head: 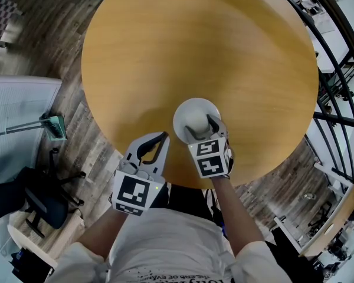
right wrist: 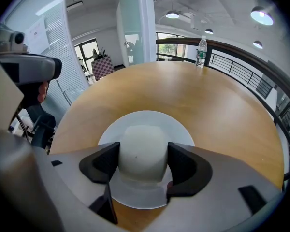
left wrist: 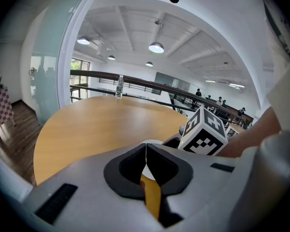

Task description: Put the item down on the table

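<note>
Now right claw (right wrist: 142, 162) grips white domed item (right wrist: 141, 146), wide round brim.

An open-plan office, this! A black railing (left wrist: 135, 80) runs past the round table (head: 165, 52). There's a swivel chair (head: 38, 202) on the wood flooring, pendant lamps (left wrist: 156, 47) overhead.

No legible text; shirt print (head: 165, 274) unreadable

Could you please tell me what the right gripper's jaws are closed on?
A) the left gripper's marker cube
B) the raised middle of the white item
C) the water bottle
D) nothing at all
B: the right gripper has its jaws pressed on both sides of the raised middle of the white item; the water bottle stands far off across the table.
</note>
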### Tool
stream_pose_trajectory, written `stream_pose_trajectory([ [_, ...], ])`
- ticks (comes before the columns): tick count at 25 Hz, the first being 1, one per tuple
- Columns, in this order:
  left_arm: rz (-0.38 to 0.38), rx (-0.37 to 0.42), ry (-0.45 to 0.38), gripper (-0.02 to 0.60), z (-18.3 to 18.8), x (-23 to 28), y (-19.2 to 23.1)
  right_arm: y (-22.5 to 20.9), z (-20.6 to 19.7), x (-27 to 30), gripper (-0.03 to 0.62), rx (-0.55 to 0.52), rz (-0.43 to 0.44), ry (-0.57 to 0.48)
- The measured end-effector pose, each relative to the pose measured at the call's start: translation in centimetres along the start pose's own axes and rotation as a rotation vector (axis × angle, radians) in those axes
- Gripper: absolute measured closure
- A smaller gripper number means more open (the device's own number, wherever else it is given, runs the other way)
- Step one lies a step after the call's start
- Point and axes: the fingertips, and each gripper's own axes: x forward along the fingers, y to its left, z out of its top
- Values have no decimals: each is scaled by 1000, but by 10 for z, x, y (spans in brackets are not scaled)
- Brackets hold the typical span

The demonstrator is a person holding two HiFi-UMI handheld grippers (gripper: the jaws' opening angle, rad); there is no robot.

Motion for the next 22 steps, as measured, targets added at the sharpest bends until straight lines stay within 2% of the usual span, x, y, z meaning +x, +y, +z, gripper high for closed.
stream_pose_trajectory([
  [12,9,-1,-17,557,4,-8,-2,3,10,-16,276,42,39,-57],
  [16,4,5,-33,557,9,-16,-5,2,16,-36,276,87,27,-107],
  [22,-6,7,-52,557,12,-36,-9,17,25,-64,278,74,70,-175],
])
